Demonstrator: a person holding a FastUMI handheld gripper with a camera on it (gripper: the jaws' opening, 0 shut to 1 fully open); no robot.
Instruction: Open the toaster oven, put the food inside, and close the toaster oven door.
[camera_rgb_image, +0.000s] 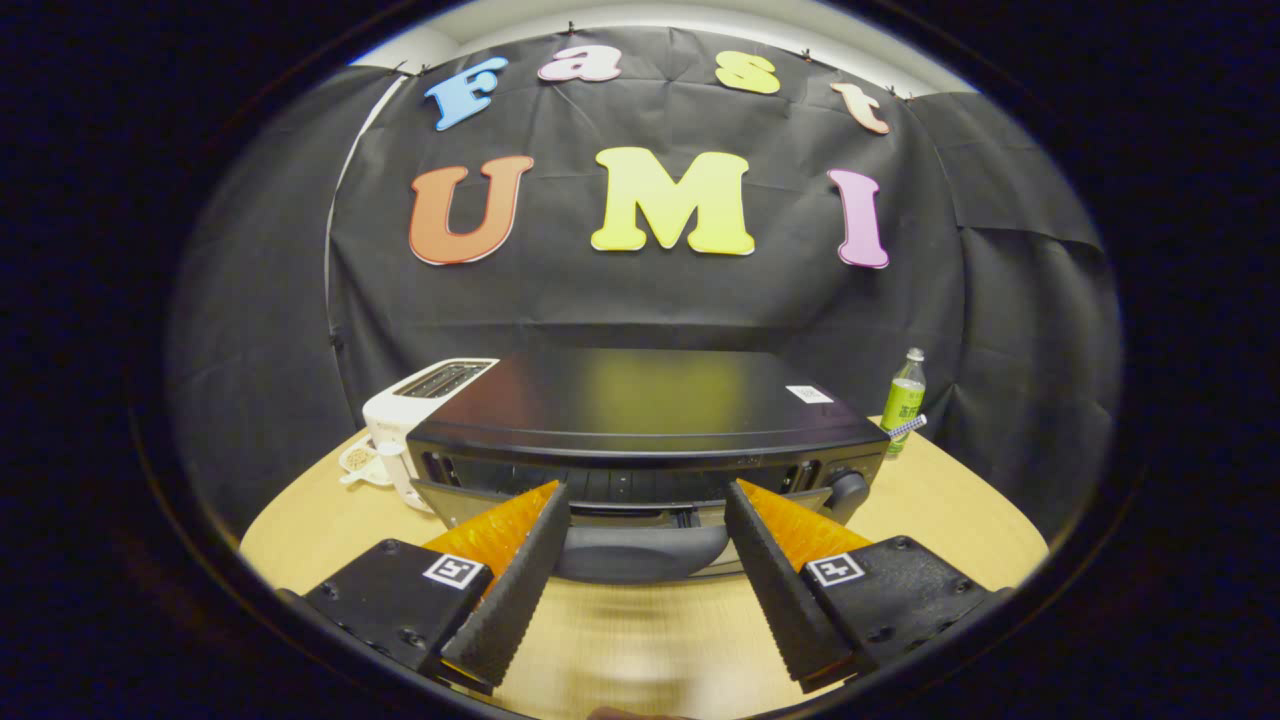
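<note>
A black toaster oven (640, 405) stands on a round wooden table (960, 520), facing me. Its door (455, 500) looks tipped a little outward at the top, with a dark gap above it. The door's grey handle (640, 555) lies between my two fingers, just below their tips. My gripper (647, 493) is open, one finger on each side of the handle, and I see neither one pressing on it. Nothing is held.
A white pop-up toaster (430, 400) stands to the oven's left, with a small pale flat item (355, 460) on the table beside it. A green bottle (905, 400) stands to the oven's right, behind its knob (848, 490). Black cloth walls close the back.
</note>
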